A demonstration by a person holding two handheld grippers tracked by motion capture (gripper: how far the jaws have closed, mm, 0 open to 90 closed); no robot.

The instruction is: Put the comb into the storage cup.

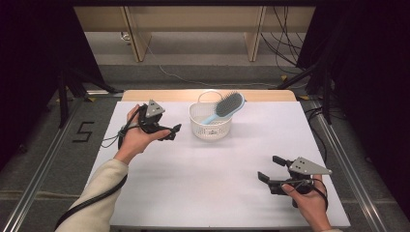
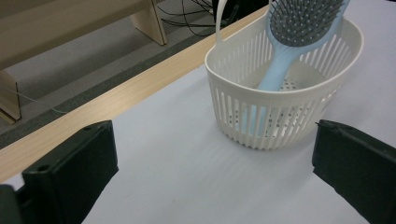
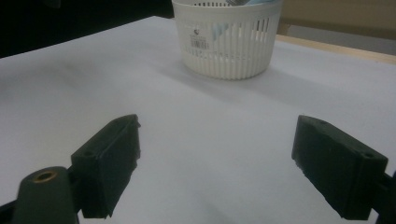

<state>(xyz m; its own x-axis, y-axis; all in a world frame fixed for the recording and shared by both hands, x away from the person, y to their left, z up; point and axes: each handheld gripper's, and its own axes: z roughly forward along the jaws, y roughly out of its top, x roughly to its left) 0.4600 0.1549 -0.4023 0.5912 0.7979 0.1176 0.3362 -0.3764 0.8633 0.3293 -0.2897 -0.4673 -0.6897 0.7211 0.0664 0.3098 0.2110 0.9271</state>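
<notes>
- High view: the hairbrush [image 1: 225, 107] stands tilted in the white slotted basket [image 1: 210, 126] at the far middle of the desk [image 1: 203, 179]. The left tongs [image 1: 170, 132] gape empty just left of the basket; the right tongs [image 1: 270, 168] are wide open, well nearer the person.
- Left gripper view: the hairbrush [image 2: 293, 35] looks light, stiff and smooth plastic; its narrow blue handle suits gripping.
- Right gripper view: the basket [image 3: 227, 39] looks light and likely to slide.

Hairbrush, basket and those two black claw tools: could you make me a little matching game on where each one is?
Things:
1. hairbrush
2. basket
3. left gripper
4. right gripper

Places:
A. open, in the hand beside the basket
B. leaning inside the basket, bristle head above the rim
C. open, at the table's near corner
D. standing on the white table near its far edge

Pairs: 1-B, 2-D, 3-A, 4-C
</notes>
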